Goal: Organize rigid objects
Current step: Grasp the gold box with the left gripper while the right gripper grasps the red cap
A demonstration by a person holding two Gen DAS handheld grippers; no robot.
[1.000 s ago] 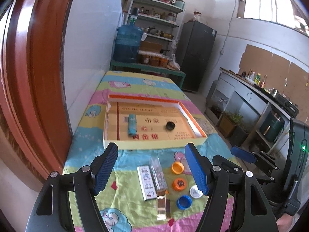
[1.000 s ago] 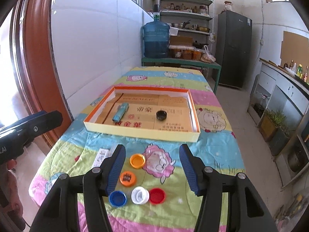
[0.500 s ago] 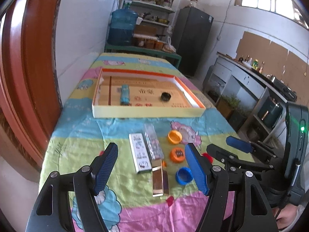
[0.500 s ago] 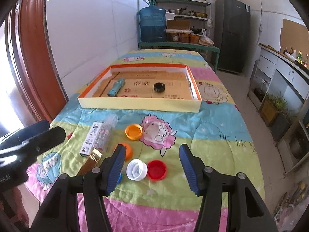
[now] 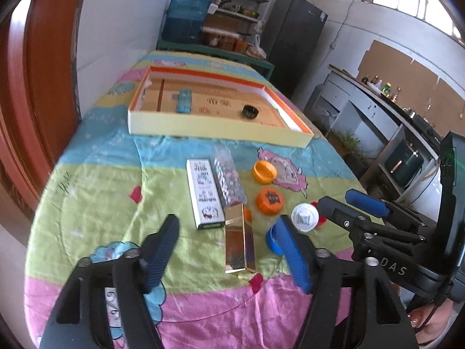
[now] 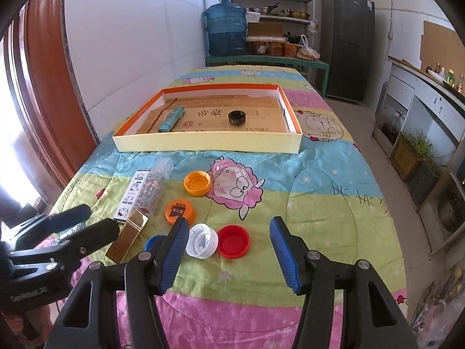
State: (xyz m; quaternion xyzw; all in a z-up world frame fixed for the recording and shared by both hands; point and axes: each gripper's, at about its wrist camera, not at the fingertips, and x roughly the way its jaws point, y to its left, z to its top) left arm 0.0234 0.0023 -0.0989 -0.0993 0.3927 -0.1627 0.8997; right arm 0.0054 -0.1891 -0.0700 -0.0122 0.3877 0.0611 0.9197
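Orange-rimmed tray (image 6: pixel 290 107) holds a teal tube (image 6: pixel 171 119) and black cap (image 6: pixel 236 117); gold box (image 5: pixel 239 241) lies between the left gripper's (image 5: pixel 229 250) open, just-narrowing jaws.

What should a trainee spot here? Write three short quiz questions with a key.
1. How many things lie inside the tray?
2. True or false: the gold box lies between the left tool's open fingers, untouched.
3. Which cap lies next to the white cap in the right tool's gap: A red, B black?

Key: 1. Two, a teal tube and a black cap. 2. True. 3. A, the red cap.
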